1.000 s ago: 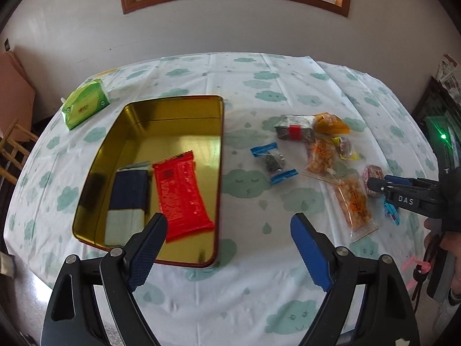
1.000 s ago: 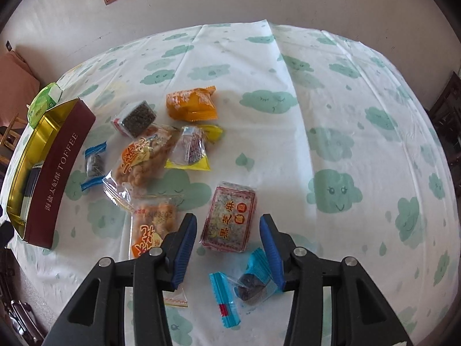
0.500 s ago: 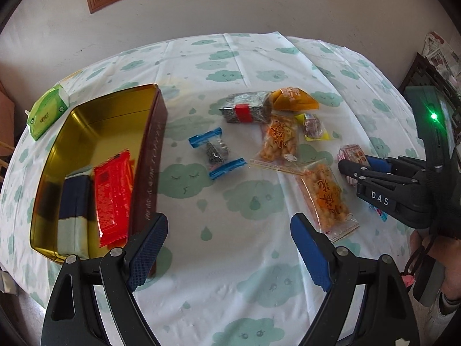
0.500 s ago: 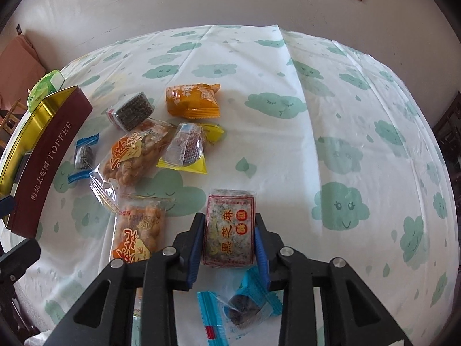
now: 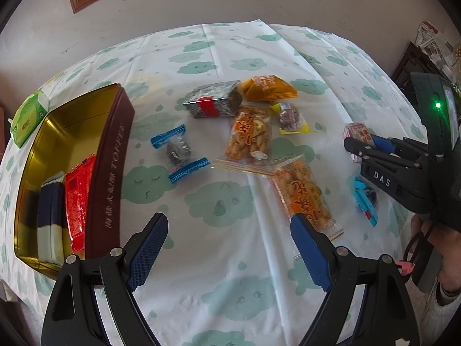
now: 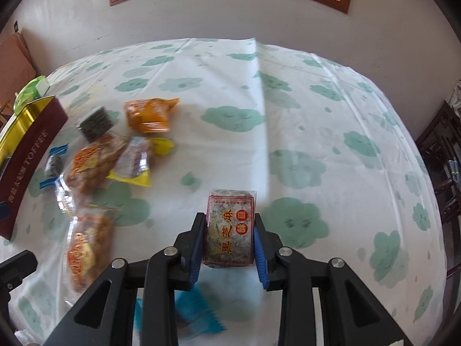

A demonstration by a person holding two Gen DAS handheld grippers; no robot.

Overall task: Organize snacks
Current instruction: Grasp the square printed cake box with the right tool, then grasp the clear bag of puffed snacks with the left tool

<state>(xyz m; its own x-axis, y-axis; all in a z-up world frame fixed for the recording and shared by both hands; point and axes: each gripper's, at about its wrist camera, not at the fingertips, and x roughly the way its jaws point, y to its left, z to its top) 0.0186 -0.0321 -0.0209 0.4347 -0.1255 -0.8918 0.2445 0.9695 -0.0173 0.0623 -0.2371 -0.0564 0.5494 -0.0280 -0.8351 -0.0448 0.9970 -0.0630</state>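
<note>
My right gripper (image 6: 229,245) is shut on a black sesame cake packet (image 6: 230,227) with red characters and holds it above the table; both also show at the right of the left wrist view (image 5: 357,144). My left gripper (image 5: 229,245) is open and empty over the cloth, right of the gold toffee tin (image 5: 115,155). The tin holds a red packet (image 5: 79,196) and a navy and pale packet (image 5: 50,216). Loose snacks lie between the grippers: a blue-ended candy (image 5: 180,152), a grey pack with red band (image 5: 213,103), an orange pack (image 5: 268,88), two clear bags of fried snacks (image 5: 249,135).
A green tissue pack (image 5: 27,115) lies beyond the tin at the far left. A yellow-edged candy (image 5: 291,118) and a blue candy (image 5: 364,199) lie near the right gripper. Dark wooden furniture (image 6: 443,155) stands past the table's right edge. The wall is behind the table.
My right gripper closed on the sesame cake packet and lifted it off the table. My left gripper swung right, away from over the tin, and stayed open.
</note>
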